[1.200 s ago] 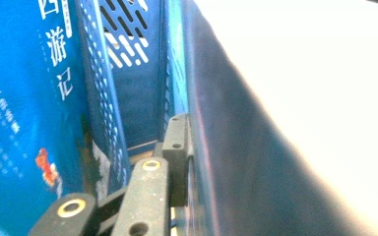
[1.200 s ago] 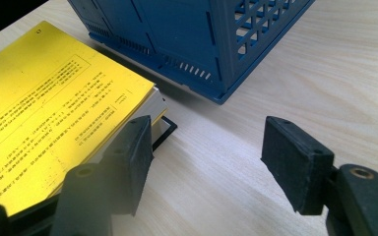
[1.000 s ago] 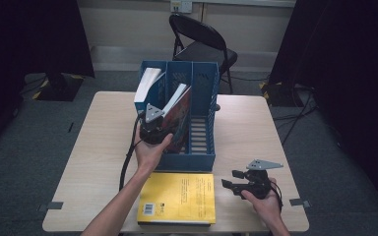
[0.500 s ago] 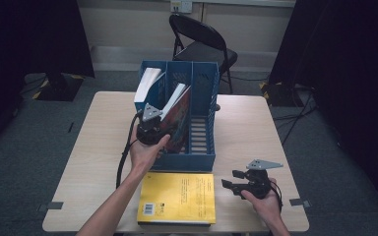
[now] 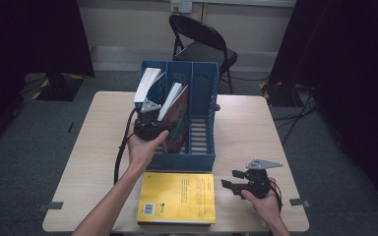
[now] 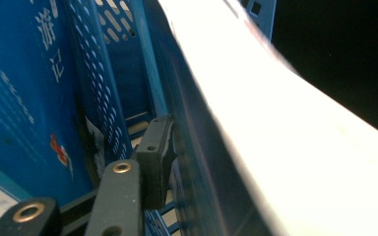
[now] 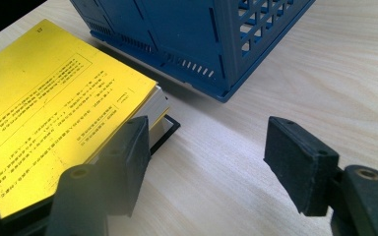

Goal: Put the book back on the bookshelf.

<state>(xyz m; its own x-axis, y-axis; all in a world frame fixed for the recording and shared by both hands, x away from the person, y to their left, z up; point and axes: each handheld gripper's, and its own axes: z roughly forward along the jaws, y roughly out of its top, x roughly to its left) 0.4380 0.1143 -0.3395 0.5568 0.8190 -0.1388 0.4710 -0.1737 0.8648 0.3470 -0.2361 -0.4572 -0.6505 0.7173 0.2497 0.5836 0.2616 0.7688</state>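
Figure legend. In the high view, a blue file rack point(image 5: 197, 123) with three compartments stands at the centre of a light wooden table point(image 5: 256, 128). The left tool point(image 5: 148, 123), held in the person's left hand point(image 5: 145, 145), sits at the rack's near left corner, left of centre in the frame, beside a red-covered book point(image 5: 177, 118) that leans tilted in the middle compartment. A second, white-edged book point(image 5: 146, 83) leans in the leftmost compartment, above the tool in the frame.

In the left gripper view, one black pad point(image 6: 155, 162) appears at lower centre, lying against the dark cover of the tilted book point(image 6: 285, 137), whose bright page edge crosses the frame from the top to the lower right. The opposite pad is hidden, so a firm hold on the book cannot be confirmed; the jaws have just been opening, with the book between them.

At the lower right of the high view, the right tool point(image 5: 241, 184) rests in the right hand point(image 5: 266, 204) close above the table, just to the right of a yellow book point(image 5: 177, 196) lying flat near the bottom edge. In the right gripper view its jaws stand apart and released, with bare table point(image 7: 216, 167) between them and the yellow book point(image 7: 44, 113) lying partly behind the jaw at the left. The rack's corner point(image 7: 197, 39) occupies the upper centre of that frame.
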